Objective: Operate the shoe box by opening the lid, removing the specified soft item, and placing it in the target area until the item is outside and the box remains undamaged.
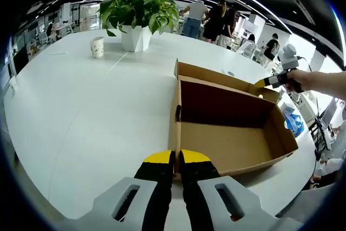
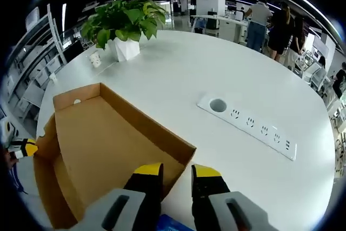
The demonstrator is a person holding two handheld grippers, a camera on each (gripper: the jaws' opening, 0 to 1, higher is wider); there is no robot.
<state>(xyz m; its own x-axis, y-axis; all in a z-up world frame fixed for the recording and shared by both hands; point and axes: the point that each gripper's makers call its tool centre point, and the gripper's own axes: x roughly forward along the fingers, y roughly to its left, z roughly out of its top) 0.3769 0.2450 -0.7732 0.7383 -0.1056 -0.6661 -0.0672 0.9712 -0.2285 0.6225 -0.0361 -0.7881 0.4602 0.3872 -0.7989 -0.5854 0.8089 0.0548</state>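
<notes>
An open brown cardboard shoe box (image 1: 232,144) lies on the white table (image 1: 97,112), and its inside looks bare. My left gripper (image 1: 177,157) is shut on the box's near side wall, one yellow-tipped jaw on each side of it. A hand holds my right gripper (image 1: 268,81) at the far corner flap. In the right gripper view the same box (image 2: 102,139) lies left of my right gripper (image 2: 177,170), which is open over the table just off the box's corner. A blue thing (image 2: 174,223) shows under those jaws, and again beside the box (image 1: 294,121).
A potted plant (image 1: 139,17) and a paper cup (image 1: 97,47) stand at the table's far side. A white socket strip (image 2: 248,125) is set into the table to the right of the box. Several people stand beyond the table (image 1: 208,20).
</notes>
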